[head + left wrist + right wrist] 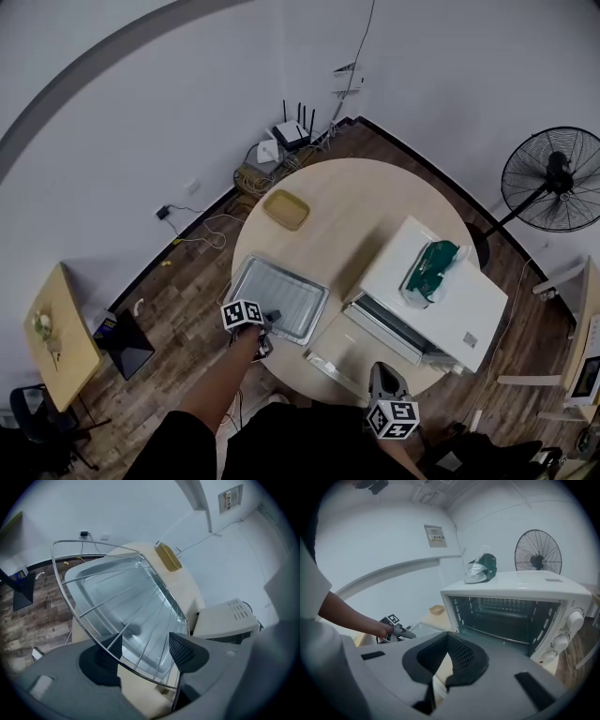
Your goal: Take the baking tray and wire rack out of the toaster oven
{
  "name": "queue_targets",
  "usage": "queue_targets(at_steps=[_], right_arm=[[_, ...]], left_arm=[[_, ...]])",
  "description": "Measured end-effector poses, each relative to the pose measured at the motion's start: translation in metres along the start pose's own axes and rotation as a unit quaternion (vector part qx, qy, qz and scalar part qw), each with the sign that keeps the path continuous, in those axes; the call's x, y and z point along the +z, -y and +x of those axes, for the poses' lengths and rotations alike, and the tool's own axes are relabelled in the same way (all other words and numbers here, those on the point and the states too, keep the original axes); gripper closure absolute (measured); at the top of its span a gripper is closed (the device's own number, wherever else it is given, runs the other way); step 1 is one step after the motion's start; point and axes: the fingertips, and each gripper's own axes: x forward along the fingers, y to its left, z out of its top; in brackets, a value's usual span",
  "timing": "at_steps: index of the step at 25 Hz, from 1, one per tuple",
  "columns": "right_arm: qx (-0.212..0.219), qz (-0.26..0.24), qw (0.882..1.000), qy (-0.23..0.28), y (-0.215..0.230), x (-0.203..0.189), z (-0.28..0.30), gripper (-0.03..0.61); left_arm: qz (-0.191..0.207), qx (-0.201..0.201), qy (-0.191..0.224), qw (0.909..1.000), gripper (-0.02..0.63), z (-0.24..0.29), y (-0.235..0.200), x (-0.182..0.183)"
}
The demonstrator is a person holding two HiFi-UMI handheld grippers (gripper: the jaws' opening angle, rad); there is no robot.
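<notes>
Baking tray [278, 298]: silver, rectangular, shallow, lying flat on the round counter [375, 202] at about 8 o'clock, near the rim. The wire rack [108, 599] lies over it, thin chrome bars with a rounded outer rim. In the left gripper view the rack's rim overhangs the tray [126, 588] on the floor side; can't tell whether it sits flat or tilted.

Left tongs [147, 651] are spread, with the rack's near rim wire running between the pads and neither pad pressing it. In the head view they [272, 319] are at the tray's 6 o'clock edge. Right tongs [448, 641] are pressed together with nothing in them, hanging at 6 o'clock of the counter [384, 375], pointed at the oven mouth.

White toaster oven [436, 300] at 4 o'clock, well apart from the tray. Its door [342, 361] is dropped open towards the counter edge. The cavity is dark, side rails visible, knobs [562, 632] on the right. A green and white bag [431, 267] sits on its roof.

Open counter lies between tray and oven. Small yellow dish [286, 209] at 11 o'clock, apart from the tray.

Light wood counter, dark plank floor [187, 300], white walls. Standing fan [553, 178] at 2 o'clock, router [292, 134] and cables at 12 by the wall.
</notes>
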Motion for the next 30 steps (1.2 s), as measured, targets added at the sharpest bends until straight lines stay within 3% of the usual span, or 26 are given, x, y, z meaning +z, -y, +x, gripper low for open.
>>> queue_targets(at_steps=[4, 8, 17, 22, 27, 30], right_arm=[[-0.004, 0.005, 1.0, 0.006, 0.0, 0.0, -0.002, 0.578], [-0.011, 0.007, 1.0, 0.011, 0.005, 0.001, -0.005, 0.578], [-0.005, -0.009, 1.0, 0.014, -0.01, 0.0, -0.01, 0.578], [-0.001, -0.017, 1.0, 0.018, -0.028, -0.004, -0.017, 0.578], [-0.005, -0.025, 0.999, 0.023, -0.04, -0.009, -0.031, 0.578], [-0.01, -0.037, 0.999, 0.025, -0.049, -0.015, -0.045, 0.578]], left_arm=[[0.018, -0.005, -0.04, 0.999, 0.307, -0.003, 0.001, -0.009], [0.077, -0.015, -0.103, 0.9916, 0.305, -0.005, 0.004, -0.029], [0.163, -0.008, -0.157, 0.9741, 0.302, -0.01, -0.008, -0.051], [0.146, -0.032, -0.152, 0.977, 0.301, -0.02, -0.011, -0.057], [0.115, -0.076, -0.114, 0.9839, 0.301, -0.042, -0.011, -0.057], [0.156, -0.102, -0.061, 0.9804, 0.301, -0.069, -0.005, -0.059]])
